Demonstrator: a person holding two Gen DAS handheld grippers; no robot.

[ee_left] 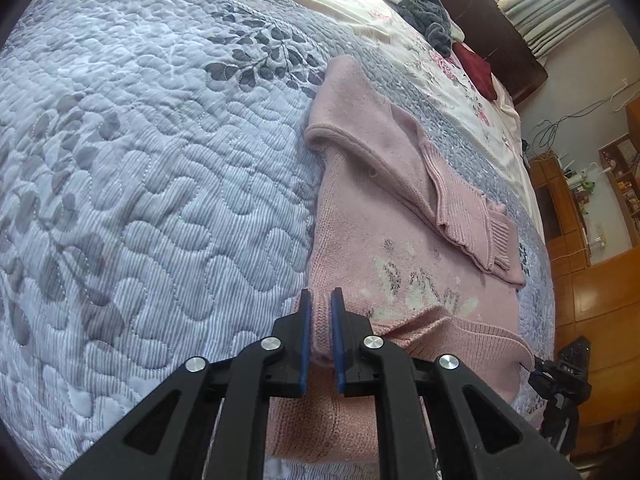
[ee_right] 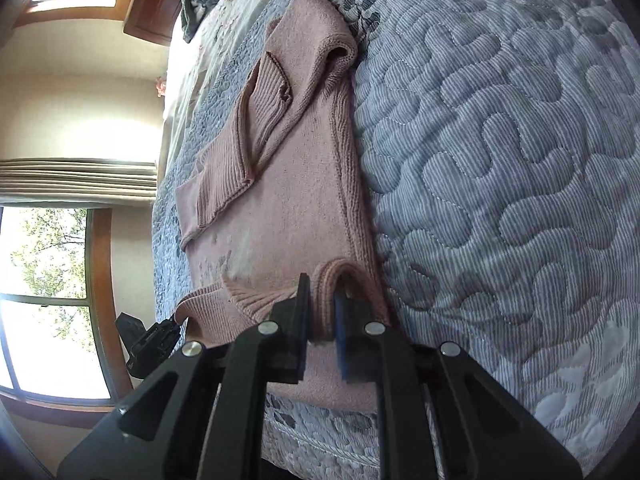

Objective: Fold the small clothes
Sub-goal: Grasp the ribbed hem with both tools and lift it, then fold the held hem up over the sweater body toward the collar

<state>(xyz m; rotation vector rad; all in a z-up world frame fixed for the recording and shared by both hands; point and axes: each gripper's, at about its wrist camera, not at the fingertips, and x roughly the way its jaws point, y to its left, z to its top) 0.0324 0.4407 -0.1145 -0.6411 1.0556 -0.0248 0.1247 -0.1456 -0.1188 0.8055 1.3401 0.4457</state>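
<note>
The quilt (ee_left: 140, 180) fills the left of the left wrist view, grey-blue with a stitched leaf print. Right of it lies the pink sweater (ee_left: 360, 220), spread flat on the quilt with one sleeve (ee_left: 452, 200) folded across its body. At the near edge the left gripper (ee_left: 321, 320) is pinching a fold of the sweater's hem between its blue pads (ee_left: 305, 340) — knit bulges up in the narrow gap. Further right, at the frame's edge, the right gripper (ee_left: 560, 376) shows small and dark at the hem's other corner. Beyond the sweater, a grey cloth (ee_left: 428, 16) and a red cloth (ee_left: 478, 68) lie by the headboard.

In the right wrist view, windows sit far left, then the left gripper (ee_right: 154, 344) touching the hem corner. The sweater (ee_right: 304, 168) runs up the middle, sleeve (ee_right: 240, 148) folded over. The right gripper (ee_right: 322, 312) is clamped on a raised loop of hem — the quilt (ee_right: 500, 160) lies to its right.
</note>
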